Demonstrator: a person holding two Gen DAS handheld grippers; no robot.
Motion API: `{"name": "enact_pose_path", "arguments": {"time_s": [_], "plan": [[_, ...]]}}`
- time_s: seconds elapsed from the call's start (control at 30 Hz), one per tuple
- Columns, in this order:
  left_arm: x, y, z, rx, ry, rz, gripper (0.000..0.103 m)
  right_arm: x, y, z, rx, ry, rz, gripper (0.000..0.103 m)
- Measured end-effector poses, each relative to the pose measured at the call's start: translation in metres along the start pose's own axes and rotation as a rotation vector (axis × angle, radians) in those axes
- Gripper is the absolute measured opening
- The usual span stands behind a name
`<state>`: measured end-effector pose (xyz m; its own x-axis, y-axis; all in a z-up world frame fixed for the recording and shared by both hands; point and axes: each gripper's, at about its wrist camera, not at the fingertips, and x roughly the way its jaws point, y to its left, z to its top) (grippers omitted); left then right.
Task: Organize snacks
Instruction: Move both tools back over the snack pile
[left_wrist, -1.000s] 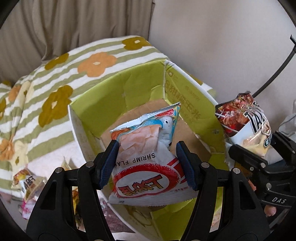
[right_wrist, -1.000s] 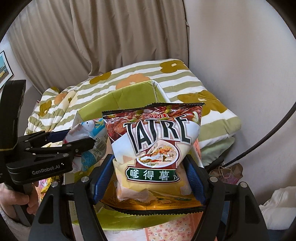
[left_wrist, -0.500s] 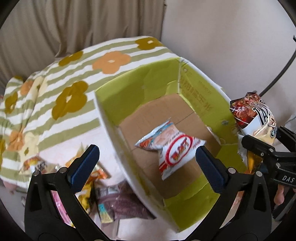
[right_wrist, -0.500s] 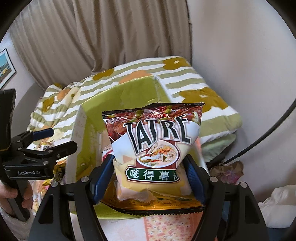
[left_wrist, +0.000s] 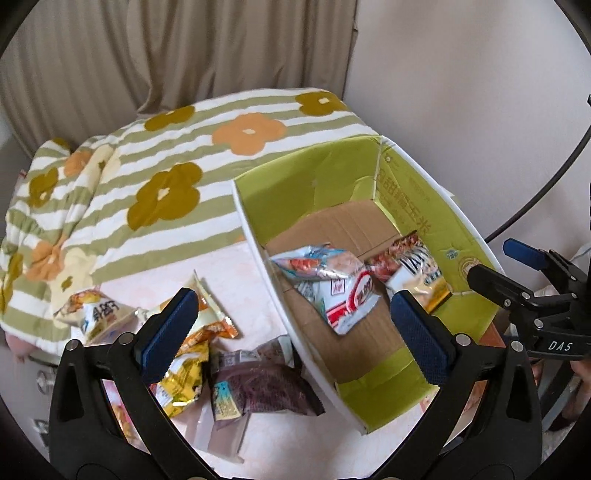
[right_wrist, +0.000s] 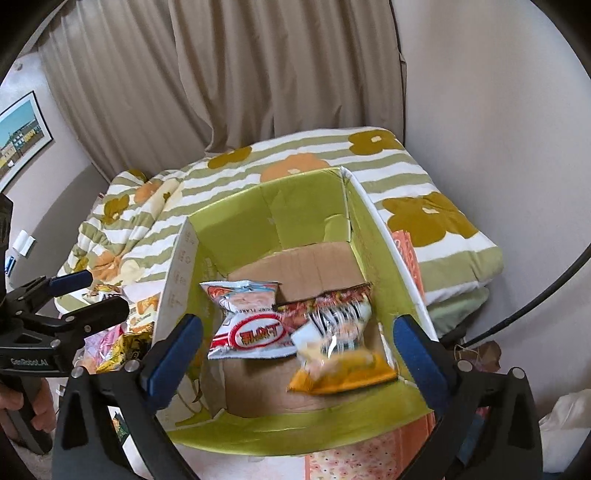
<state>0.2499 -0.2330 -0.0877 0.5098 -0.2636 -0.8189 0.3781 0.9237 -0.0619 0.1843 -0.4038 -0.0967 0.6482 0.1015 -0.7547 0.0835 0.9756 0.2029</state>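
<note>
A green cardboard box (left_wrist: 332, 177) (right_wrist: 273, 206) lies open on the bed. Inside it lie a white and red shrimp flakes bag (left_wrist: 340, 288) (right_wrist: 251, 325) and a red and yellow chip bag (left_wrist: 410, 266) (right_wrist: 340, 347), blurred in the right wrist view. My left gripper (left_wrist: 291, 325) is open and empty above the box's left wall. My right gripper (right_wrist: 295, 354) is open and empty above the box; it also shows in the left wrist view (left_wrist: 517, 273). Loose snack bags lie left of the box: an orange and yellow one (left_wrist: 192, 332), a dark purple one (left_wrist: 258, 380), a white one (left_wrist: 99, 314).
A striped flowered quilt (left_wrist: 147, 177) (right_wrist: 424, 221) covers the bed behind the box. Curtains (right_wrist: 258, 74) hang at the back and a wall (left_wrist: 461, 92) stands at the right. The left gripper shows at the left of the right wrist view (right_wrist: 74, 295).
My left gripper opened and dropped the shrimp flakes bag into the box, then drew back left. My right gripper opened and the chip bag fell into the box.
</note>
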Motion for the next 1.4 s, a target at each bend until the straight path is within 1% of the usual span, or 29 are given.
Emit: {"name": "enact_pose_path", "arguments": {"time_s": [0.13, 0.3, 0.47, 0.57, 0.67, 0.77, 0.87, 0.97, 1.13, 1.27, 1.33, 1.4], "plan": [[-0.007, 0.003, -0.007, -0.022, -0.005, 0.001, 0.103, -0.005, 0.0, -0.003, -0.021, -0.001, 0.016, 0.103], [-0.028, 0.011, -0.017, -0.061, -0.043, 0.026, 0.103, -0.023, 0.008, 0.002, -0.06, -0.027, 0.053, 0.103], [-0.05, 0.025, -0.029, -0.127, -0.062, 0.052, 0.103, -0.039, 0.029, 0.007, -0.162, -0.055, 0.094, 0.103], [-0.069, 0.037, -0.044, -0.176, -0.077, 0.101, 0.103, -0.042, 0.046, 0.008, -0.207, -0.051, 0.164, 0.103], [-0.083, 0.05, -0.061, -0.23, -0.077, 0.148, 0.103, -0.04, 0.066, 0.009, -0.245, -0.044, 0.2, 0.103], [-0.101, 0.073, -0.09, -0.298, -0.066, 0.219, 0.103, -0.036, 0.091, 0.006, -0.3, -0.046, 0.26, 0.103], [-0.113, 0.094, -0.114, -0.36, -0.059, 0.266, 0.103, -0.029, 0.114, 0.003, -0.34, -0.038, 0.312, 0.103], [-0.123, 0.123, -0.145, -0.436, -0.038, 0.315, 0.103, -0.021, 0.138, -0.005, -0.381, -0.016, 0.36, 0.103], [-0.129, 0.168, -0.19, -0.546, 0.004, 0.339, 0.103, -0.002, 0.188, -0.022, -0.457, 0.051, 0.425, 0.103], [-0.122, 0.199, -0.215, -0.598, 0.064, 0.332, 0.103, 0.018, 0.22, -0.033, -0.496, 0.107, 0.449, 0.103], [-0.117, 0.209, -0.224, -0.605, 0.087, 0.319, 0.103, 0.031, 0.238, -0.039, -0.502, 0.147, 0.457, 0.103], [-0.105, 0.222, -0.235, -0.611, 0.133, 0.303, 0.103, 0.043, 0.251, -0.043, -0.506, 0.177, 0.458, 0.103]]}}
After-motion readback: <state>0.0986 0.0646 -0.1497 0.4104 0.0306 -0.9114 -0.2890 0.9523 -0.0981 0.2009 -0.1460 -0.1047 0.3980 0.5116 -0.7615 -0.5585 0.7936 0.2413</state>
